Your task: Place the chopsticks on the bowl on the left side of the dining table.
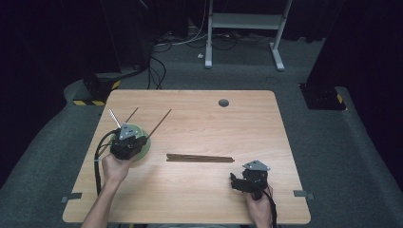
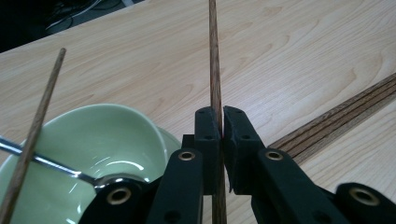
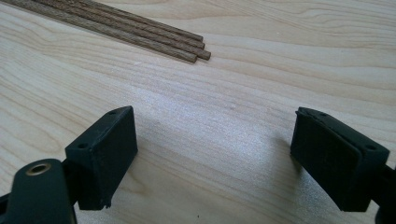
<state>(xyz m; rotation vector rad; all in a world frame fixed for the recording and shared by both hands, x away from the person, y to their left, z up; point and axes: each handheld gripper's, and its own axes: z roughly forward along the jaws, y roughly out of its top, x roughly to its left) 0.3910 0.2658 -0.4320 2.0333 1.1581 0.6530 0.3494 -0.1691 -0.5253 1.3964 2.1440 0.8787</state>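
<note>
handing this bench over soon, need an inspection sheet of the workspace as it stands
surface: wooden table, light grain, round grommet hole near the far edge
job's things: green bowl holding a metal spoon and one leaning wooden chopstick; second chopstick in the left claw; bundle of chopsticks lying flat mid-table
clutter: tape strips at the near table edges
grippers: left claw shut on the second chopstick beside the bowl; right claw open above bare table, holding nothing
cables: one trailing from each claw; more on the floor behind
surroundings: grey carpet, white frame, dark curtains
</note>
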